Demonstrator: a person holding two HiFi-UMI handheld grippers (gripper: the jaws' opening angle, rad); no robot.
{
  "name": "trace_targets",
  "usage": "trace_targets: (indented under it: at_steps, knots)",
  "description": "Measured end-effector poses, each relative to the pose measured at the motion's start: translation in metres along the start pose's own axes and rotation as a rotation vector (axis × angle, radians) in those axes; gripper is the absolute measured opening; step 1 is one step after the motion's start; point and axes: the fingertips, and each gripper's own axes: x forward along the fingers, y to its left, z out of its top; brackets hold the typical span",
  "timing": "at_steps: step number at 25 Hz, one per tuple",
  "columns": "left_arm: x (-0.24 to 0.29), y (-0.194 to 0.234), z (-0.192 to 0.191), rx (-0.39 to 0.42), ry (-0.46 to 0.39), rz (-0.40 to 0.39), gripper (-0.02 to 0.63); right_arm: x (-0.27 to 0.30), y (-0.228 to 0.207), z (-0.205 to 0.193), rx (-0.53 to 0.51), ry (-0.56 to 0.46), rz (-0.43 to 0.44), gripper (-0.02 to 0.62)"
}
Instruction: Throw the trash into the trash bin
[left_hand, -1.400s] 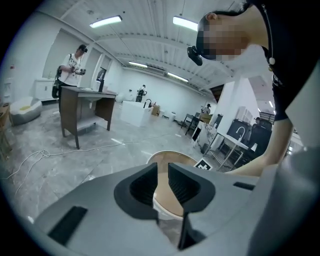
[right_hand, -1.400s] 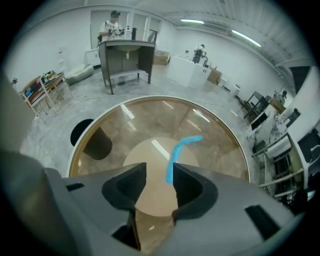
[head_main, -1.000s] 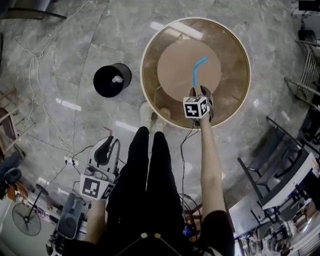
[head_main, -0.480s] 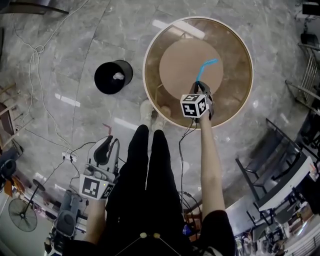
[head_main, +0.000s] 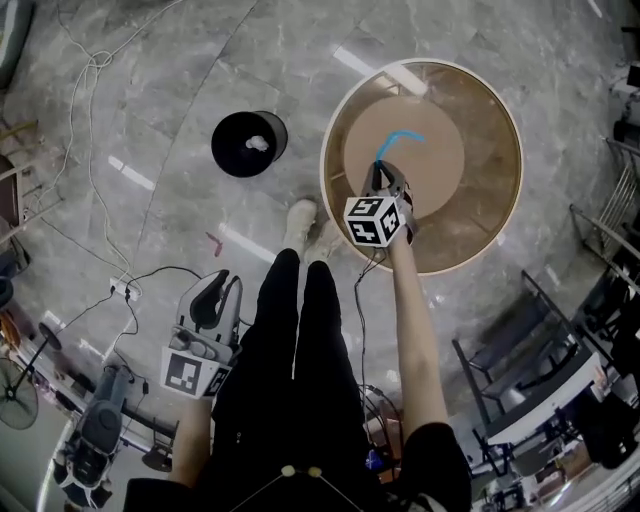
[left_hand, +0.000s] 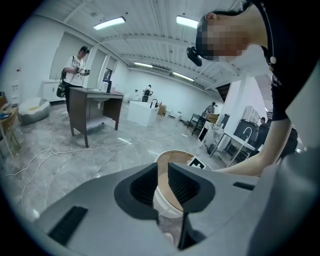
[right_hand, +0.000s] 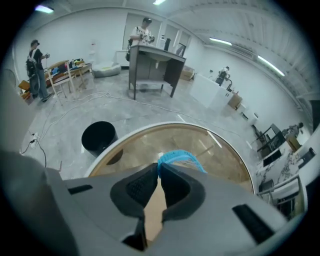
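Observation:
A bent blue straw (head_main: 400, 140) hangs above the round glass-topped table (head_main: 500, 215), with my right gripper (head_main: 383, 176) shut on its lower end. The right gripper view shows the straw (right_hand: 178, 159) sticking out past the pinched jaws of the right gripper (right_hand: 158, 172). The black trash bin (head_main: 249, 143) stands on the floor left of the table with a white scrap inside; it is also in the right gripper view (right_hand: 98, 136). My left gripper (head_main: 222, 286) hangs low beside the person's left leg, open and empty (left_hand: 162, 180).
The person's legs and pale shoes (head_main: 300, 216) stand at the table's near-left edge. Cables and a power strip (head_main: 120, 290) lie on the marble floor at left, along with a small red scrap (head_main: 215, 243). Chairs and racks (head_main: 540, 360) crowd the right side.
My right gripper shut on the straw, lifted it off the table and carried it left toward the table's near-left edge. The left gripper stayed low by the leg.

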Motion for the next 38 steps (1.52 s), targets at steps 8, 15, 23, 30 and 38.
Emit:
trace_targets:
  at_steps: [8, 15, 23, 30, 38]
  knots:
    - [-0.037, 0.043, -0.004, -0.091, -0.058, 0.142, 0.066, 0.013, 0.08, 0.077, -0.156, -0.077, 0.114, 0.025]
    - [-0.073, 0.068, -0.016, -0.18, -0.116, 0.295, 0.066, 0.021, 0.144, 0.117, -0.297, -0.118, 0.217, 0.025]
    - [-0.122, 0.099, -0.048, -0.268, -0.144, 0.456, 0.066, 0.042, 0.228, 0.136, -0.437, -0.121, 0.325, 0.025]
    - [-0.146, 0.107, -0.089, -0.362, -0.136, 0.575, 0.066, 0.065, 0.287, 0.13, -0.546, -0.114, 0.404, 0.025]
    - [-0.146, 0.103, -0.11, -0.425, -0.131, 0.616, 0.066, 0.08, 0.322, 0.124, -0.597, -0.099, 0.489, 0.141]
